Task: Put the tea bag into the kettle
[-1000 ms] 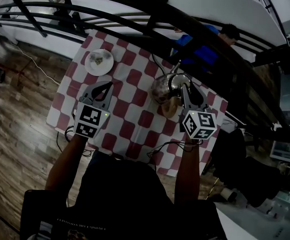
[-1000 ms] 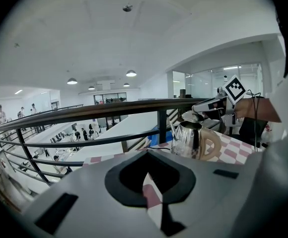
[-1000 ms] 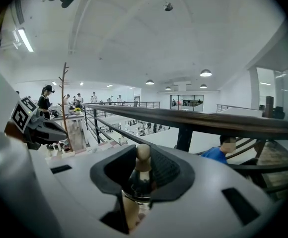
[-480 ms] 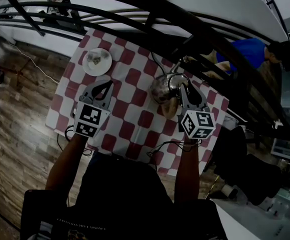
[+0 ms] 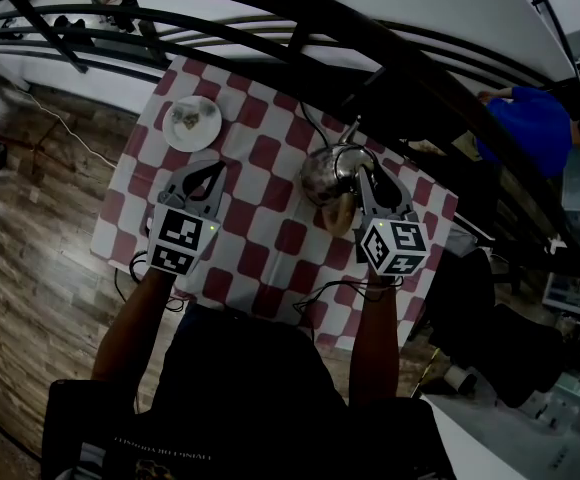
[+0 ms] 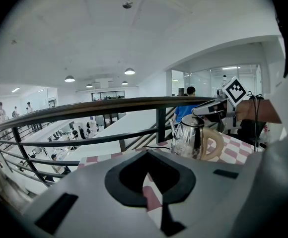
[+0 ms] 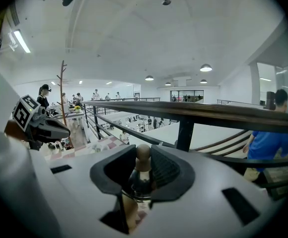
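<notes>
A steel kettle (image 5: 320,176) with a tan handle stands mid-table on the red-and-white checked cloth (image 5: 270,240). My right gripper (image 5: 362,174) reaches over it from the near side. In the right gripper view its pads are closed on the wooden lid knob (image 7: 143,155). The tea bag (image 5: 188,118) lies on a small white plate (image 5: 194,125) at the far left of the table. My left gripper (image 5: 210,172) hovers shut and empty between plate and kettle. The left gripper view shows the kettle (image 6: 189,137) to the right of the left gripper (image 6: 146,155).
A dark metal railing (image 5: 270,23) runs along the table's far side, with a drop beyond it. Black cables (image 5: 342,293) trail off the near table edge. A person in blue (image 5: 530,118) stands behind the railing at the right. Wooden floor lies to the left.
Both grippers and the kettle have stayed where they were. The person in blue behind the railing has walked to the right.
</notes>
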Tool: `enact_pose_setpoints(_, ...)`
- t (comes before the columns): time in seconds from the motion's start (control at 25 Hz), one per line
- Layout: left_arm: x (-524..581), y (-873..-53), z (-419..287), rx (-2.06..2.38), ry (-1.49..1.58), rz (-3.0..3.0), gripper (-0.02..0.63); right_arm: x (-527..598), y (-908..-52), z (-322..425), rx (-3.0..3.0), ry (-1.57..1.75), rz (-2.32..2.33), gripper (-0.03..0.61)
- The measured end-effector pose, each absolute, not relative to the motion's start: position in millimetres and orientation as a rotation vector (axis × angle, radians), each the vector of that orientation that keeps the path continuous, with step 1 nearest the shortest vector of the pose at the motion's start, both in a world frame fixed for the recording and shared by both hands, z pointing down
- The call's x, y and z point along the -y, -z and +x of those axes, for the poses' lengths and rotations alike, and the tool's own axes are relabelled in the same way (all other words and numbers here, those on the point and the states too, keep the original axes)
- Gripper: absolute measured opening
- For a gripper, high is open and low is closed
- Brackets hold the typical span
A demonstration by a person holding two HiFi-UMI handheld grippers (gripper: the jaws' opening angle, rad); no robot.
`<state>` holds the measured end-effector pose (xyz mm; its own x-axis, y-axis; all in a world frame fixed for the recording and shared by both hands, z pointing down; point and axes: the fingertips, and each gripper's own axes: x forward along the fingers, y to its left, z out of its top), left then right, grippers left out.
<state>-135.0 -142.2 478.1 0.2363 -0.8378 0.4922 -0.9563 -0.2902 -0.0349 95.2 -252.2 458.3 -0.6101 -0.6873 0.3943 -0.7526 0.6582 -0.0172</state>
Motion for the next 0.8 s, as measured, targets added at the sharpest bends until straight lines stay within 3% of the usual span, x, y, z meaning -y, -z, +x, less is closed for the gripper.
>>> enact_pose_setpoints(0.36,140,-479,-135,1.676,-0.621,2.238,0.003,251,-461,94,2.531,-0.291,1.126,0.104)
enact_pose_setpoints(0.52,140,-479,-133,1.668,-0.621,2.242,0.003,250,-456,93,2.551,-0.302,1.133,0.190)
enact_pose_setpoints(0.8,138,-475,-130,1.664,-0.614,2.256,0.003,246,-445,95,2.570,-0.288,1.142,0.193)
